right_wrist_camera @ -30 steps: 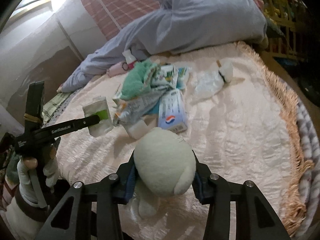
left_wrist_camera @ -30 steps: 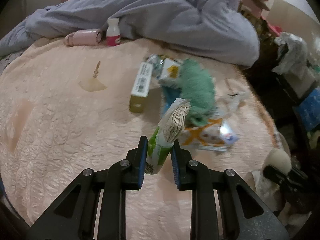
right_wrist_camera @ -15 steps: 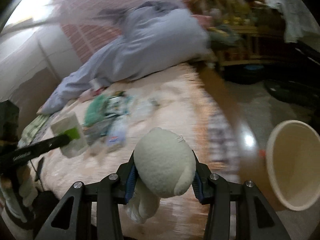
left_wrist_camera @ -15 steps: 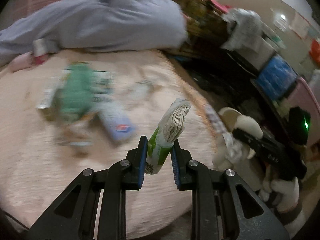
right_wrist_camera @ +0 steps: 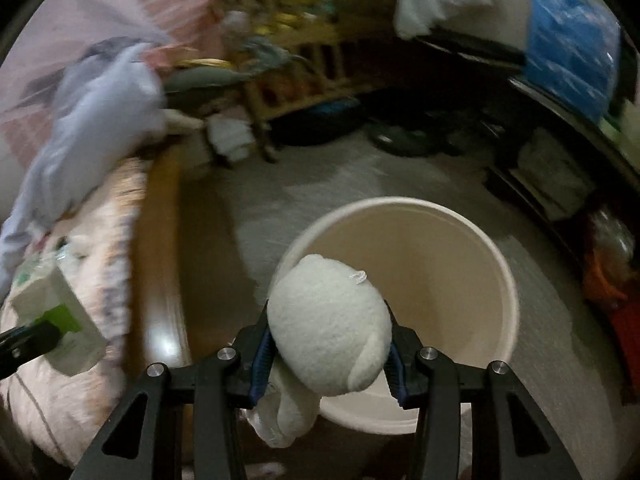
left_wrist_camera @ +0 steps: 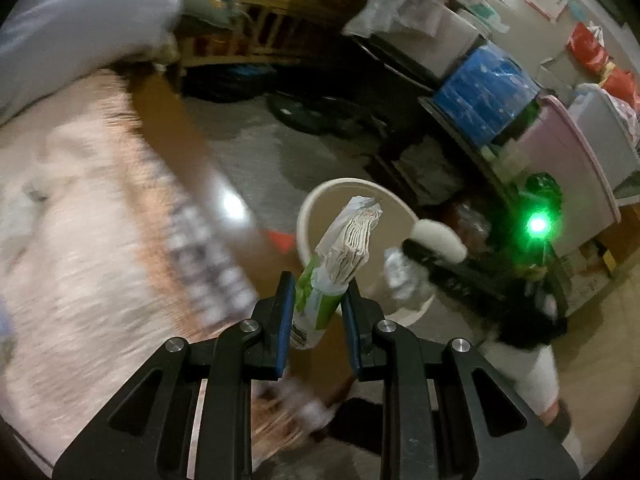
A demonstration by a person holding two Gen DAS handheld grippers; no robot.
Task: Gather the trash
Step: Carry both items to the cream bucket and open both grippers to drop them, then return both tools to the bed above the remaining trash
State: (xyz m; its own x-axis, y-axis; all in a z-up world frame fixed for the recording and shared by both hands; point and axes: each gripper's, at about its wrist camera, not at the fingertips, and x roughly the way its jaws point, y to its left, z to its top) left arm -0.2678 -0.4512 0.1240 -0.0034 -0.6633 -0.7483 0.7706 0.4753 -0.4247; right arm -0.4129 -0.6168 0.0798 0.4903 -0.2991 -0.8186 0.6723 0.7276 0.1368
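My left gripper (left_wrist_camera: 316,316) is shut on a crumpled green-and-white carton (left_wrist_camera: 332,268), held upright beside the bed edge. A cream round bin (left_wrist_camera: 316,200) stands on the floor just beyond it. My right gripper (right_wrist_camera: 326,344) is shut on a white fluffy plush wad (right_wrist_camera: 328,324), held over the near rim of the same bin (right_wrist_camera: 504,264). In the right wrist view the left gripper's carton (right_wrist_camera: 60,320) shows at the far left. In the left wrist view the right gripper and its plush wad (left_wrist_camera: 436,238) show to the right of the bin.
The pink quilted bed (left_wrist_camera: 80,220) lies to the left with a grey blanket (left_wrist_camera: 80,12) on it. Wooden shelving (right_wrist_camera: 304,60), a blue crate (left_wrist_camera: 484,92) and a pink tub (left_wrist_camera: 568,168) crowd the far side of the grey floor.
Both grippers have swung right, away from the trash pile on the bed, to the bin on the floor. Each still holds its item.
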